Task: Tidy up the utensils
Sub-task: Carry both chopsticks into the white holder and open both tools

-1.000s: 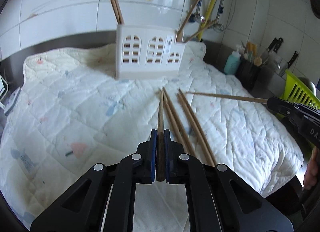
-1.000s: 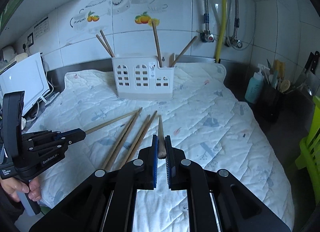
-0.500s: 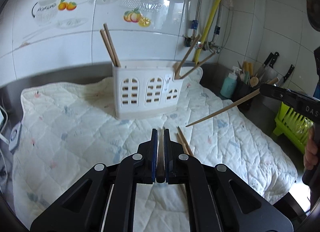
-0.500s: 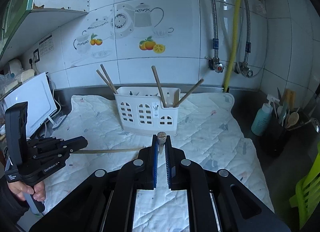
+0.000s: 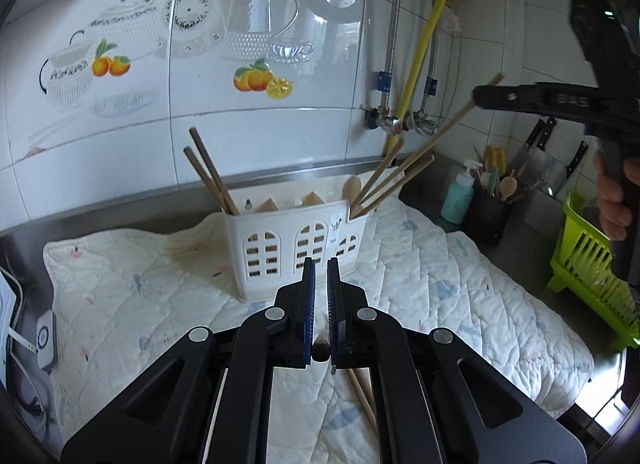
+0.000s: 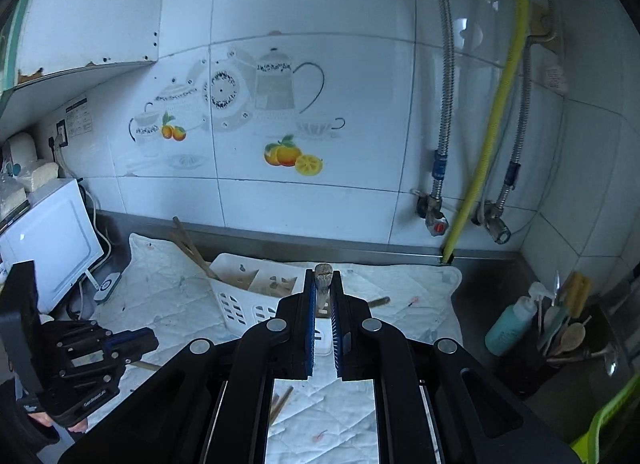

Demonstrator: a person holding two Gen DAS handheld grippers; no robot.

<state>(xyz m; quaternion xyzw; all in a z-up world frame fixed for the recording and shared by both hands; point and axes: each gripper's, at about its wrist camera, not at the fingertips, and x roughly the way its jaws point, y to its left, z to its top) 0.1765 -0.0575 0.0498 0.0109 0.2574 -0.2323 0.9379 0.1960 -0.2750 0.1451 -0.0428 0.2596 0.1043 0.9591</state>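
Observation:
A white utensil holder [image 5: 296,240] with arched holes stands on the quilted mat [image 5: 120,284]; it also shows in the right wrist view [image 6: 248,296]. Two chopsticks [image 5: 208,171] lean in its left end and several in its right end. My left gripper [image 5: 321,276] is shut on a wooden chopstick [image 5: 320,342], seen end-on. My right gripper [image 6: 322,284] is shut on a chopstick [image 6: 322,278]; in the left wrist view it [image 5: 480,97] holds that chopstick [image 5: 432,139] slanting down to the holder's right end. Loose chopsticks [image 5: 362,392] lie on the mat below.
A teal bottle [image 5: 458,195] and a black utensil pot [image 5: 490,207] stand at the right by hanging knives [image 5: 536,147]. A green rack [image 5: 592,276] sits at far right. A white appliance [image 6: 52,244] stands at the left. Pipes [image 5: 416,63] run down the tiled wall.
Both grippers have risen and tilted up with their chopsticks. The right gripper's chopstick has swung from near level to steeply slanted, its tip now at the holder's right end.

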